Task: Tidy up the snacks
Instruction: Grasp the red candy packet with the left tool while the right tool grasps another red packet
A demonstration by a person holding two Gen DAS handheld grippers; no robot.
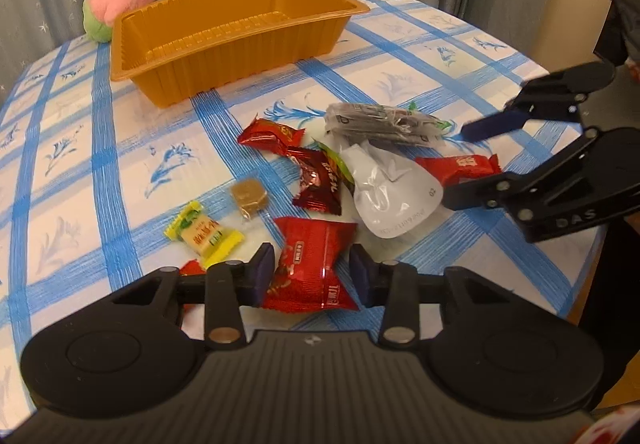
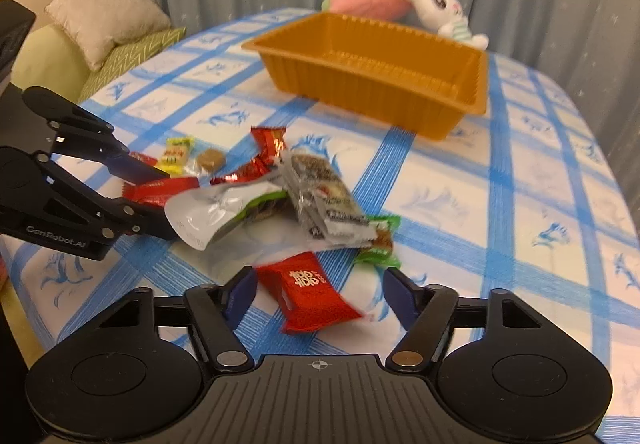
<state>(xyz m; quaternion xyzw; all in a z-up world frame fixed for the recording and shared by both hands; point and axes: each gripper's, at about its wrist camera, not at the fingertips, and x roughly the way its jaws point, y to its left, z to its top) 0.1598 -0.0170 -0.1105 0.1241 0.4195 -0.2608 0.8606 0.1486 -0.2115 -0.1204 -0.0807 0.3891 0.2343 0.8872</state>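
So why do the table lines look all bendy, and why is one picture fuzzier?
Left wrist view: the fisheye lens curves the tablecloth stripes, and the orange tray looks sharp. Right wrist view: same bending, but slight blur softens the tray and snacks.

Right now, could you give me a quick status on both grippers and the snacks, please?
Left gripper straddling a red candy, not clamped. Right gripper open around a red packet. Orange tray empty. Nothing in the way.

Snacks [image 1: 320, 172] before tray [image 1: 224, 40]
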